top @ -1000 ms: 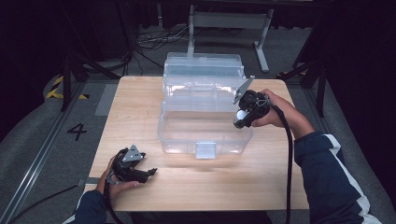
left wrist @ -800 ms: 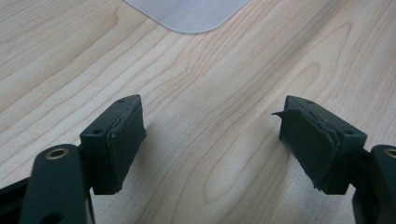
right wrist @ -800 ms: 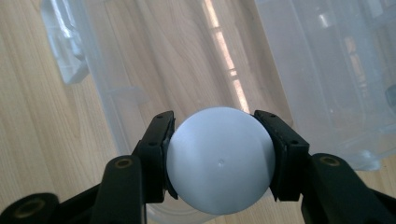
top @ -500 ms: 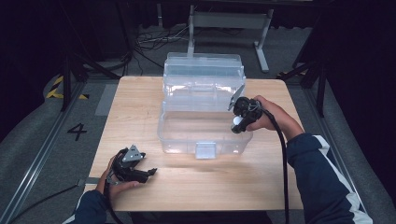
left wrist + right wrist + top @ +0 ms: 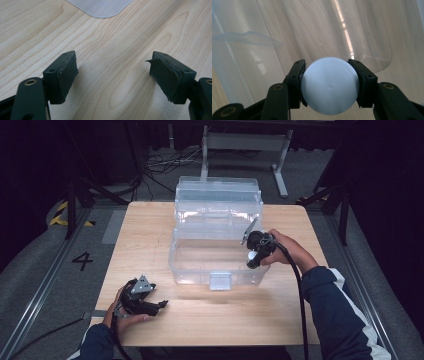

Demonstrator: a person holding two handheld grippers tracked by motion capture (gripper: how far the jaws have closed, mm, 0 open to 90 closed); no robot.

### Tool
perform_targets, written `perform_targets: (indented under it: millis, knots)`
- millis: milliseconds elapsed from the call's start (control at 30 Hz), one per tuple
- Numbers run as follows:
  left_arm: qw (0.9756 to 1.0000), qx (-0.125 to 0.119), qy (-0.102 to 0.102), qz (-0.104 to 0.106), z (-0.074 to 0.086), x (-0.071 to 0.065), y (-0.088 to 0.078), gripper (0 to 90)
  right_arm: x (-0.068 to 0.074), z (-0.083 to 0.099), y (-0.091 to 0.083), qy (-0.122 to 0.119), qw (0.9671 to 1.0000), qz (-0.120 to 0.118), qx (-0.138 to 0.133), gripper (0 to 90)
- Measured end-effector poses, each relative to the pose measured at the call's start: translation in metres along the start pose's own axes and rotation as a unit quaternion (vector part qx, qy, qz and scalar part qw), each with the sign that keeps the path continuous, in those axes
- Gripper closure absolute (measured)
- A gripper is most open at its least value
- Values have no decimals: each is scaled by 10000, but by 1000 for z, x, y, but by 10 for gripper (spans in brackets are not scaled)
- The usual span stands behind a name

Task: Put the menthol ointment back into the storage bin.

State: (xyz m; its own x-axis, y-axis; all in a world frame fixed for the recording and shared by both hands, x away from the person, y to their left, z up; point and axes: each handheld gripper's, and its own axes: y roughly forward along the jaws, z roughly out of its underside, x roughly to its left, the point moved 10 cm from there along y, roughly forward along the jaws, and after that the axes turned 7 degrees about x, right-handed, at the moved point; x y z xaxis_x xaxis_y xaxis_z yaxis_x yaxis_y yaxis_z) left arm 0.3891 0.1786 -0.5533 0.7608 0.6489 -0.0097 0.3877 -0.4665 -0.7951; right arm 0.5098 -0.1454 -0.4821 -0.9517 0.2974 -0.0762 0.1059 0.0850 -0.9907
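A clear plastic box (image 5: pixel 215 262) stands mid-table with its lid (image 5: pixel 217 200) tipped up at the back. My right gripper (image 5: pixel 252 262) points down into the box's right end, shut on a white ball (image 5: pixel 329 86) (image 5: pixel 252 256). In the right gripper view both pads press the ball's sides, with the box's clear floor (image 5: pixel 287 30) below it. My left gripper (image 5: pixel 159 305) rests at the table's front left, pointing right. Its jaws stand open over bare wood (image 5: pixel 112 62) with nothing between them, and a corner of the box (image 5: pixel 100 7) shows ahead of them.
The wooden table (image 5: pixel 150 235) has free room left of the box and along the front edge. The box's front latch (image 5: pixel 220 280) faces me. Around the table are dark floor, cables and a metal stand (image 5: pixel 245 142) behind.
My right gripper has sunk with the white ball from above the box's right rim down into the box. The left hand has stayed put.
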Motion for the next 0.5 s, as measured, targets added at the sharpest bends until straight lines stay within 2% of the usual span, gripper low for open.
perform_targets:
  millis: [233, 500]
  knots:
    - [10000, 1, -1, 2, 0, 0, 0, 224, 0, 2, 6, -30, 10000, 4, 19, 506]
    - [10000, 0, -1, 0, 0, 0, 0, 224, 0, 5, 16, -54, 9997, 60, 243, 505]
